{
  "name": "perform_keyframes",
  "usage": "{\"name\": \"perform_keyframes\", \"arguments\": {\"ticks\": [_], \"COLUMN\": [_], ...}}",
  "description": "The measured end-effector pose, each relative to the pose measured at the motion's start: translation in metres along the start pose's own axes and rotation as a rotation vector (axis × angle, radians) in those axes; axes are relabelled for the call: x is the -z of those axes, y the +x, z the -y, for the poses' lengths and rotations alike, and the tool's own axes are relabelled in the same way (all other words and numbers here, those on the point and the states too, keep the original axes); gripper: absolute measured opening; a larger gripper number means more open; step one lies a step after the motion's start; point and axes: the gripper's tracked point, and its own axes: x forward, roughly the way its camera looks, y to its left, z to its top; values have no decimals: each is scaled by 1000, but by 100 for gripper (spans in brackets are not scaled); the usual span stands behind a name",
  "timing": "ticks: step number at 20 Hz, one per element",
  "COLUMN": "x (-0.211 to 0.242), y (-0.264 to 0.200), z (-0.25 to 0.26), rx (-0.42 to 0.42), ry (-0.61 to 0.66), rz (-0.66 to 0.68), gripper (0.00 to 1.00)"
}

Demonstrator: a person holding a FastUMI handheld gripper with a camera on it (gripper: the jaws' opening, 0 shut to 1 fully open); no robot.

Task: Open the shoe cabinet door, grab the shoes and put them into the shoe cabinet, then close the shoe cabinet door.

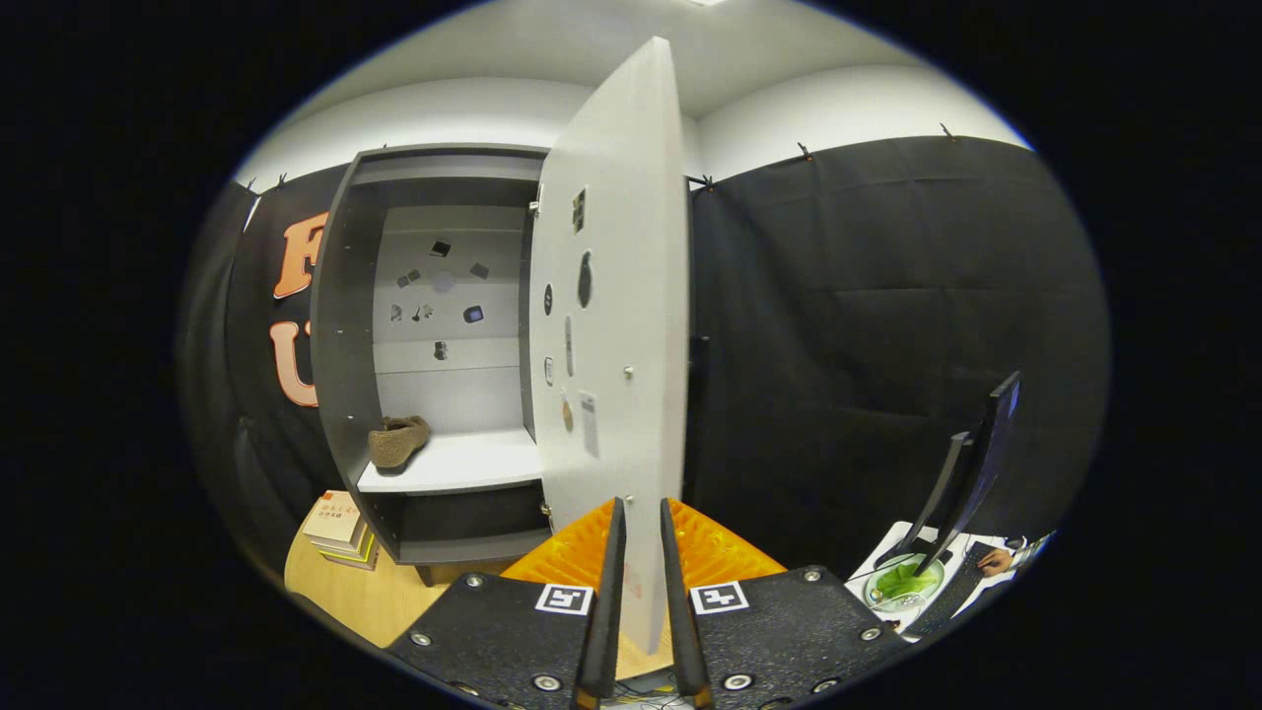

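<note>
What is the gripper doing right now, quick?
Gripper: closed on the lower edge of the open cabinet door, one finger on each side.

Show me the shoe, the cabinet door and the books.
Shoe [397,441], gripper view: its side, on the shelf.
Cabinet door [616,296], gripper view: its inner face; fingers straddle its lower edge.
Books [340,528], gripper view: top cover.

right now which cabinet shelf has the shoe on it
The white middle shelf: a brown shoe sits at its left end. The dark compartment below holds none. The gripper straddles the open door's lower edge.
</note>
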Motion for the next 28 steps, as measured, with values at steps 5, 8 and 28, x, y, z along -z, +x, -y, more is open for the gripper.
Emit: {"name": "perform_keyframes", "arguments": {"ticks": [5, 8, 28], "x": [15, 29, 168], "y": [-6, -10, -1], "z": [-17, -32, -146], "rx": [-49, -87, -389], "ry": [-6, -11, -99], "rz": [-28, -57, -340], "gripper": [22, 22, 23]}}
